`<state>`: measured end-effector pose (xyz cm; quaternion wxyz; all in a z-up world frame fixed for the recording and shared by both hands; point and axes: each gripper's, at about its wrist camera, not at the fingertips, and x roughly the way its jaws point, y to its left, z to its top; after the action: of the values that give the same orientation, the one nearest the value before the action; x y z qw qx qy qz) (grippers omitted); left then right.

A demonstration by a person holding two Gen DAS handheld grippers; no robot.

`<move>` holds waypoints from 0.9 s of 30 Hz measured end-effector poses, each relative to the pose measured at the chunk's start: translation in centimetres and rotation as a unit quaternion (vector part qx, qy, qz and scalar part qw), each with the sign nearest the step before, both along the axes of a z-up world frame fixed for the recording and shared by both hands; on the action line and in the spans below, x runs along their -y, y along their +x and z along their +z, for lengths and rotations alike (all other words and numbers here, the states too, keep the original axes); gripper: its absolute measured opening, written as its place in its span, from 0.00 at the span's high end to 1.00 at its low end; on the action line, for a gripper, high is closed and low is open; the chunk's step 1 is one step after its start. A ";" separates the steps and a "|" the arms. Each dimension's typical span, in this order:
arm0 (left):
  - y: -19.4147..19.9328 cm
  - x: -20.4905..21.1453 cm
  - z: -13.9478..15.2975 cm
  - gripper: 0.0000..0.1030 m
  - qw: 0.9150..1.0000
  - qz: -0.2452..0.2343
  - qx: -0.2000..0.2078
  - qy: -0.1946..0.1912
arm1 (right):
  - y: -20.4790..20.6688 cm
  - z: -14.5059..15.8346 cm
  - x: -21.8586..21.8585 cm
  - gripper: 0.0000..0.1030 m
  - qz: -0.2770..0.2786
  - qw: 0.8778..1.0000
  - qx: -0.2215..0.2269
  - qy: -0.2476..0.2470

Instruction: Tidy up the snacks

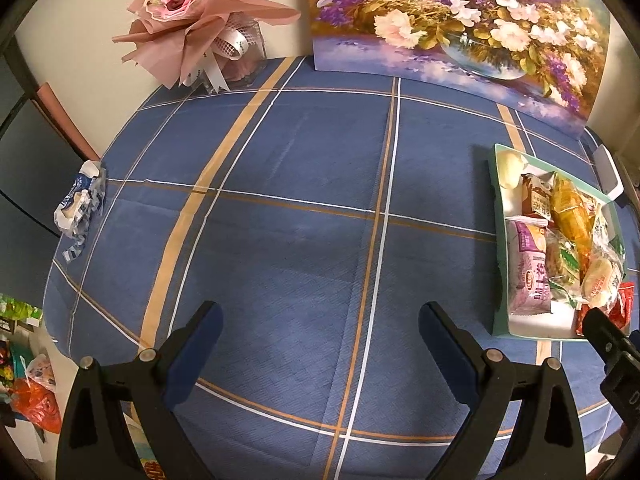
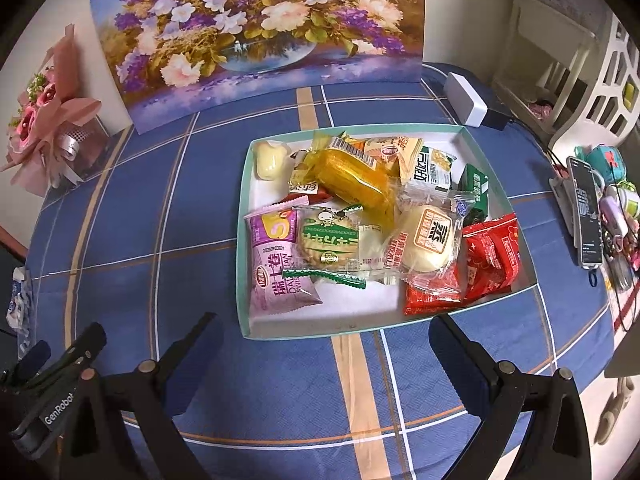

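A shallow white tray with a teal rim (image 2: 245, 280) sits on the blue plaid tablecloth and holds several wrapped snacks: a purple Swiss-roll pack (image 2: 276, 264), a green-wrapped biscuit (image 2: 328, 242), a yellow pack (image 2: 352, 178), a round bun pack (image 2: 426, 240), red packs (image 2: 490, 258). My right gripper (image 2: 326, 330) is open and empty, just in front of the tray's near edge. The tray also shows in the left wrist view (image 1: 498, 240) at the right. My left gripper (image 1: 320, 316) is open and empty over bare cloth, left of the tray.
A flower painting (image 2: 256, 28) leans on the wall behind the tray. A pink bouquet (image 1: 196, 20) stands at the back left. A crumpled blue-white wrapper (image 1: 80, 208) lies at the table's left edge. A white box (image 2: 466, 98), a phone (image 2: 586, 216) and trinkets crowd the right side.
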<state>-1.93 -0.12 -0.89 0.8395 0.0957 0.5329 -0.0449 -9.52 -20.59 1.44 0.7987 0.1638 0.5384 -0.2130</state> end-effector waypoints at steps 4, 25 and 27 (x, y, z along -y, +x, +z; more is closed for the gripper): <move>0.0 0.0 -0.1 0.04 1.000 0.000 -0.001 0.000 | 0.1 0.1 -0.1 0.00 0.002 1.000 0.001 -0.002; 0.1 -0.3 -0.4 0.04 1.000 0.002 -0.005 -0.001 | 0.2 0.2 -0.4 0.00 0.009 1.000 -0.003 -0.012; 0.2 -0.3 -0.4 0.04 1.000 0.001 -0.005 -0.001 | 0.2 0.2 -0.4 0.00 0.009 1.000 -0.002 -0.012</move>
<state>-1.78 0.19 -1.27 0.8369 0.0943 0.5373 -0.0448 -9.32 -20.21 1.64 0.8014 0.1488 0.5386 -0.2131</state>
